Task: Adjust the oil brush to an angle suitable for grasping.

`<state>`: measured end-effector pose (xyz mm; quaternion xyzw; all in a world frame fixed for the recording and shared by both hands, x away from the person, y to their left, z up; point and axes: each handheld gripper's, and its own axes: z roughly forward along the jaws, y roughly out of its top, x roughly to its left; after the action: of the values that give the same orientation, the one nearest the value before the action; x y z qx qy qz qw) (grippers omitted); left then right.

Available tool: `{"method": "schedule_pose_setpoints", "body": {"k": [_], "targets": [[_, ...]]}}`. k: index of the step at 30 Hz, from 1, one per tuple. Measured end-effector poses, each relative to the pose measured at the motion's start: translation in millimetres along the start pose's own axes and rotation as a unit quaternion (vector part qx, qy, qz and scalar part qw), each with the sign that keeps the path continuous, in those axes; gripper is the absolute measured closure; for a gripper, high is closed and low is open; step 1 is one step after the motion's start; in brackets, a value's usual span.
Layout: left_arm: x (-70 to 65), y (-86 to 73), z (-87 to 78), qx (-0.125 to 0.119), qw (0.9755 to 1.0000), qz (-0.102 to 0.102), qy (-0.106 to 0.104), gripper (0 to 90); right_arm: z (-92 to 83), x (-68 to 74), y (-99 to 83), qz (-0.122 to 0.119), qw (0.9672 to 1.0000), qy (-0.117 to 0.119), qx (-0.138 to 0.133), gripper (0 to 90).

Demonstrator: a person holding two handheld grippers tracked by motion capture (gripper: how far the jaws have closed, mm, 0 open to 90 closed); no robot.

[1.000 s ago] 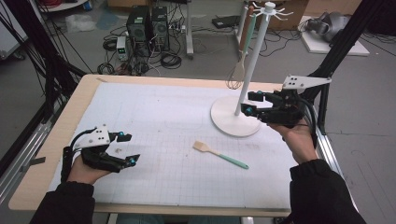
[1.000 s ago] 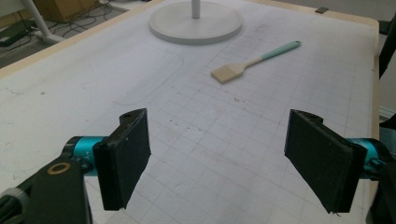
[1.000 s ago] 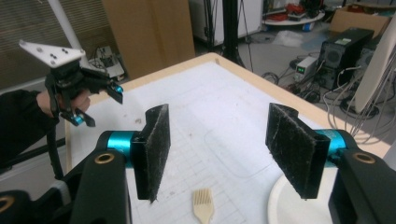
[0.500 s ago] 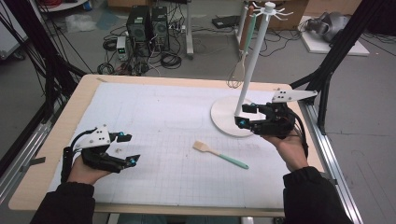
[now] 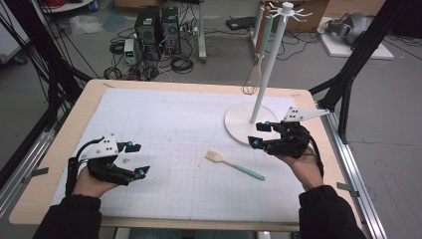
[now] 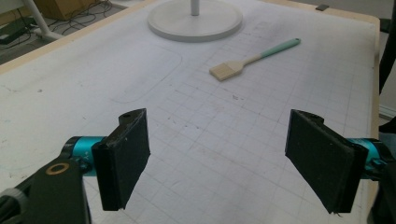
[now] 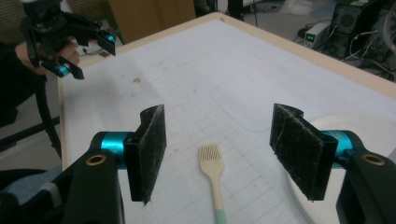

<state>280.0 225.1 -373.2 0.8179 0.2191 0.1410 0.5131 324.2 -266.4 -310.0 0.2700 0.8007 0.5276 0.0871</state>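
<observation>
Brush (image 5: 234, 165): flat on table (image 5: 164, 114), bristles toward the left, teal handle toward the right, near the stand (image 5: 251, 122) base. Right hand-held gripper (image 5: 260, 134): jaws apart, having just been opening, nothing between them, brush just below and ahead. Left hand-held gripper (image 5: 137, 159): jaws apart, empty, well apart from brush.

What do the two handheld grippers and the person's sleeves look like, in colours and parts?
Both the left gripper and the right gripper have black bodies, teal collars behind flat black padded jaws, and a grey three-cornered plate on top with small dark holes. A black cable loops from each. A brass-coloured ring sits near the jaw base. The person wears dark sleeves.
</observation>
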Motion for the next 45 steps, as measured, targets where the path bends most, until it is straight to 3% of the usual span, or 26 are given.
{"method": "schedule_pose_setpoints", "body": {"k": [17,21,31,45], "targets": [[-0.8,-0.2,-0.1,0.0,1.0,0.0,0.0,22.0,23.5,3.2,-19.6,-0.016,0.9994,0.005,0.029,33.3],[-1.0,-0.4,0.2,0.001,1.0,0.001,-0.001,22.1,25.6,5.0,-21.4,-0.021,0.9992,0.003,0.035,33.3],[-1.2,-0.4,0.3,0.002,1.0,0.001,0.001,22.1,27.0,1.5,-36.1,-0.006,0.9993,0.001,0.037,30.2],[0.0,-1.6,-1.4,0.001,1.0,-0.001,0.004,22.0,33.8,4.7,-37.8,-0.019,0.9981,-0.009,0.058,27.0]]}}
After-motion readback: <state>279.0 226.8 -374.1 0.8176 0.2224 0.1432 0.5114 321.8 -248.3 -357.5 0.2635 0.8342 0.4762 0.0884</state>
